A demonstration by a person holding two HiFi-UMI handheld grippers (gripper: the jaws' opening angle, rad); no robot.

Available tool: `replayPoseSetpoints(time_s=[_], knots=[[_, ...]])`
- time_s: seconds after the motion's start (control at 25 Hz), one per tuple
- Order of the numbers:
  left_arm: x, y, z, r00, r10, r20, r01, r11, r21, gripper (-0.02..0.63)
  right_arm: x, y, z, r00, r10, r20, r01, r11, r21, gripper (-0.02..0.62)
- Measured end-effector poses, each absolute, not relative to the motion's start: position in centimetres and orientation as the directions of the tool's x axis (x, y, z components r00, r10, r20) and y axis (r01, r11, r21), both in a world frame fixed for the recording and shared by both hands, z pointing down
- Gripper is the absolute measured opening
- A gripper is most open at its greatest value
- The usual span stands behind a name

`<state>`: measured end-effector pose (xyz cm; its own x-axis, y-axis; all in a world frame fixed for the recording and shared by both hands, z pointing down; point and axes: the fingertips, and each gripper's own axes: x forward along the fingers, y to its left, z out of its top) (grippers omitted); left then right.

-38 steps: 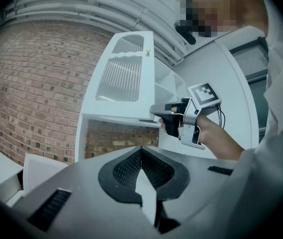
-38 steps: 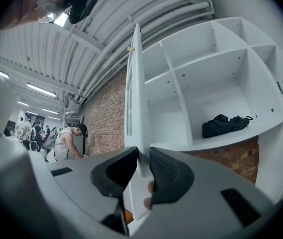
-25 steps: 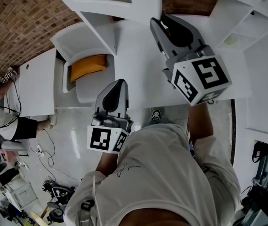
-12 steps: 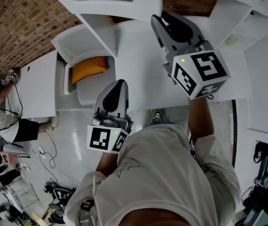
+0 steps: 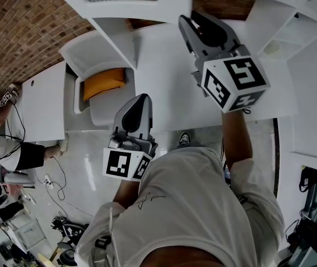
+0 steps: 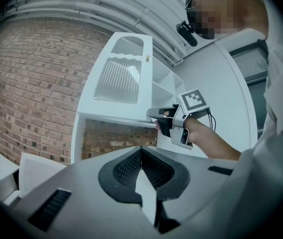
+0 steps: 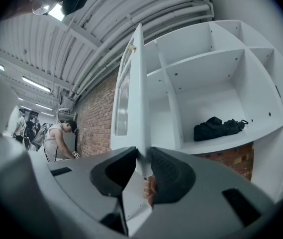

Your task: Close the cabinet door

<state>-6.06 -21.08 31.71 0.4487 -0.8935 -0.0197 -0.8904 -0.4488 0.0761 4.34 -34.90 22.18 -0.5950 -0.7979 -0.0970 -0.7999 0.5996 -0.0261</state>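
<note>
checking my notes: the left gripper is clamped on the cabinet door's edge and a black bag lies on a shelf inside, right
No: the right gripper is clamped on the edge of the cabinet door, as the right gripper view shows. The black bag lies on a shelf inside.

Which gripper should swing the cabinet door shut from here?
Right. The right gripper is clamped on the edge of the cabinet door; the left gripper is shut, empty, and away from the door.
</note>
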Motion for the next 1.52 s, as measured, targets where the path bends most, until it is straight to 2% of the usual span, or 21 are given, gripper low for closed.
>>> replayPoseSetpoints(time_s=[0.84,1.52], knots=[[-5.4,-21.7,32.1,0.441,-0.897,-0.014,-0.894,-0.441,0.079,0.015,5.4,-38.3,22.5,-0.578,-0.808,-0.113,-0.804,0.588,-0.093,0.103],[-5.5,-23.6,32.5,0.433,-0.902,0.007,-0.899,-0.431,0.084,0.015,5.9,-41.3,22.5,-0.518,-0.846,-0.127,-0.846,0.529,-0.066,0.103]])
